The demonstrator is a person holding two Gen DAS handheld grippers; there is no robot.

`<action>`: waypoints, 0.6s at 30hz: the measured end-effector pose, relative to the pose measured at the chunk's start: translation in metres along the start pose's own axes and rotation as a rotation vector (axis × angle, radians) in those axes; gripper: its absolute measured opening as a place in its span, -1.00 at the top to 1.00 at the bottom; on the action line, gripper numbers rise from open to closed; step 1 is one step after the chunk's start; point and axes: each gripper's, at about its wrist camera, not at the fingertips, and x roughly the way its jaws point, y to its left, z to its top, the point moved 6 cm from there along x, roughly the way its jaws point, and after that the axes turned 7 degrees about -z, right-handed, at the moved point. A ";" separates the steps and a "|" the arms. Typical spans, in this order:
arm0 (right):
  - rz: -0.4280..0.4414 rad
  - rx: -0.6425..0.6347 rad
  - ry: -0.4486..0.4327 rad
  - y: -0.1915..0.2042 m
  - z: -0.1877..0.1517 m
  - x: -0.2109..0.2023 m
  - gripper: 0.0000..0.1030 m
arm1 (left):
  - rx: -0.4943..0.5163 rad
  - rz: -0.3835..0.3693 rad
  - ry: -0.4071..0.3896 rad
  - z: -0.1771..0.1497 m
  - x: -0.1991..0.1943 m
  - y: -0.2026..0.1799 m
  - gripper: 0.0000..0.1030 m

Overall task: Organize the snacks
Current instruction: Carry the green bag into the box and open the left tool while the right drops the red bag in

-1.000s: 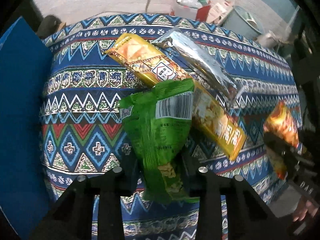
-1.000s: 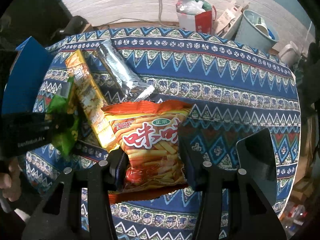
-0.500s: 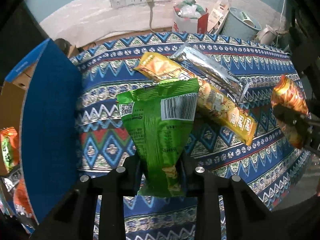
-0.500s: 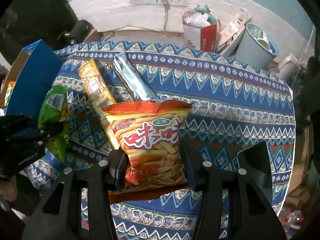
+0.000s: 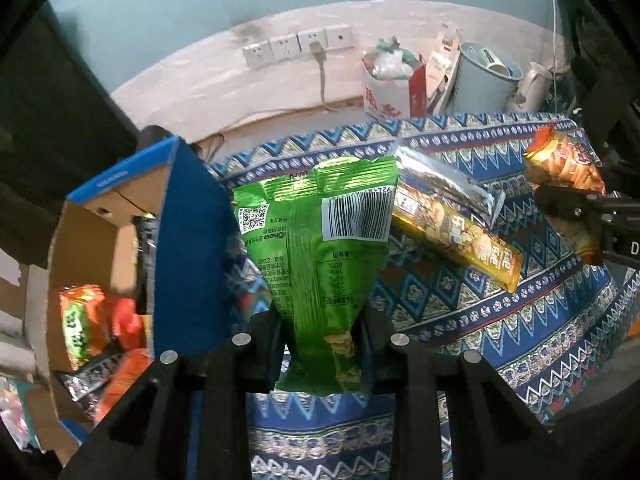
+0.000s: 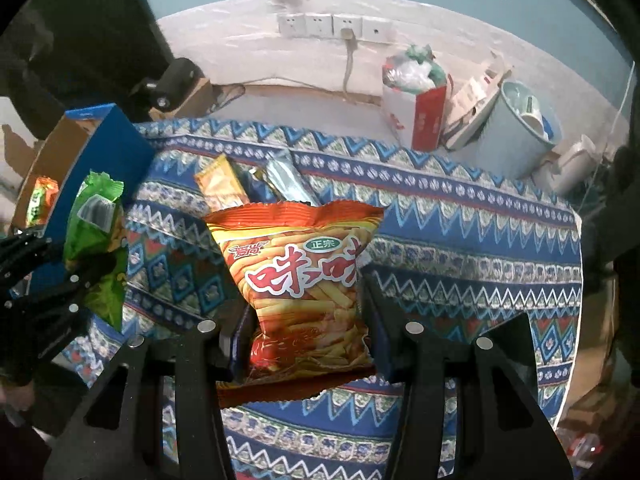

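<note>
My left gripper (image 5: 320, 344) is shut on a green snack bag (image 5: 316, 248) and holds it raised above the patterned tablecloth (image 5: 460, 320), right beside the blue cardboard box (image 5: 188, 248). My right gripper (image 6: 306, 332) is shut on an orange-red fries bag (image 6: 300, 276), also lifted over the cloth. A long yellow snack pack (image 5: 456, 240) and a silver pack (image 5: 444, 180) lie on the table beyond. The green bag (image 6: 96, 240) and the left gripper (image 6: 68, 280) show at the left of the right wrist view; the orange bag (image 5: 564, 168) shows at the right of the left wrist view.
The blue box stands open at the table's left and holds several snack bags (image 5: 80, 320). Behind the table on the floor are a red-and-white bag (image 5: 394, 84), a pale blue bin (image 5: 484, 76) and a wall socket strip (image 5: 298, 46).
Both grippers have risen with their bags. The left gripper moved left toward the blue box, so the box's open inside now shows.
</note>
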 end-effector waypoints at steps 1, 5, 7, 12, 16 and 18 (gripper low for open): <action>0.003 -0.002 -0.006 0.003 0.002 -0.002 0.05 | -0.001 0.003 -0.011 0.001 -0.005 0.004 0.41; 0.016 -0.017 -0.034 0.017 0.012 -0.012 0.05 | -0.006 0.018 -0.049 0.004 -0.019 0.014 0.41; 0.022 -0.027 -0.046 0.024 0.017 -0.016 0.05 | -0.006 0.024 -0.066 0.006 -0.025 0.018 0.41; 0.039 -0.055 -0.073 0.045 0.029 -0.024 0.05 | -0.021 0.037 -0.106 0.008 -0.042 0.036 0.41; 0.050 -0.072 -0.090 0.062 0.038 -0.030 0.05 | -0.036 0.045 -0.127 0.008 -0.052 0.052 0.41; 0.054 -0.083 -0.099 0.072 0.043 -0.032 0.05 | -0.043 0.051 -0.137 0.008 -0.055 0.059 0.41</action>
